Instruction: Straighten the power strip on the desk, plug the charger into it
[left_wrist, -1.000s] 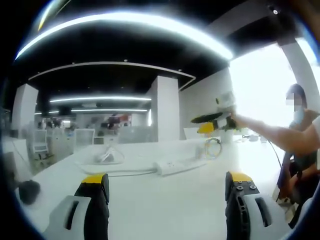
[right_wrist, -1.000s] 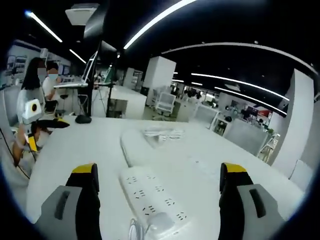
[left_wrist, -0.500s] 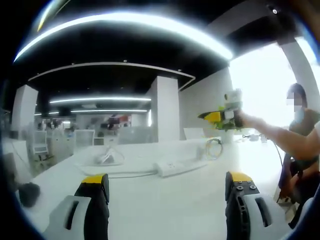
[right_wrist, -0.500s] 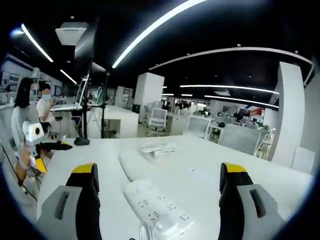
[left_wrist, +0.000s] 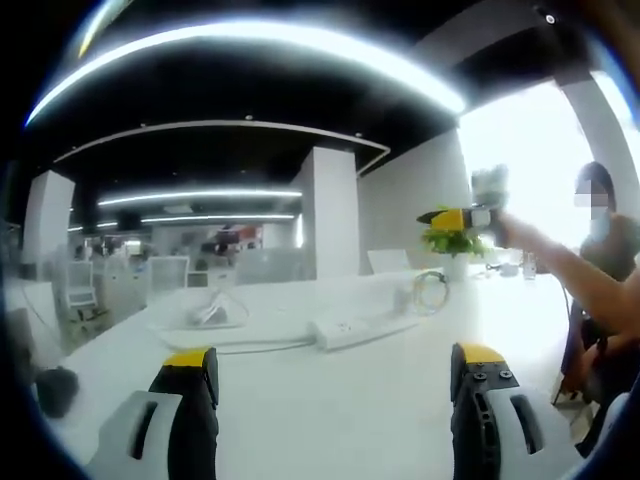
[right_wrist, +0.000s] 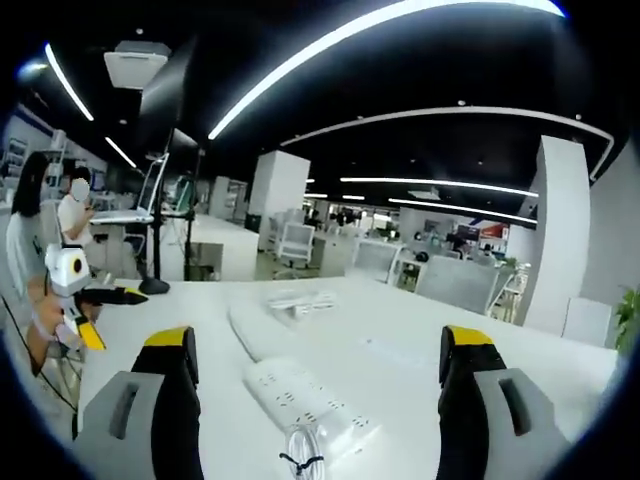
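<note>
My left gripper and right gripper hover wide apart and empty above the white desk, where the power strip lies between the right jaws; no lettering is legible.

In the left gripper view the right gripper, held out by the person's arm, rose and drifted away from the desk; a second ago it hung just above the far right corner by the coiled cable, and it ended well above it, in front of the plant. In the right gripper view the camera tipped upward: the strip slid toward the bottom of the view and looked smaller, more ceiling came in, and the left gripper at the desk's left edge sank lower in the view.
</note>
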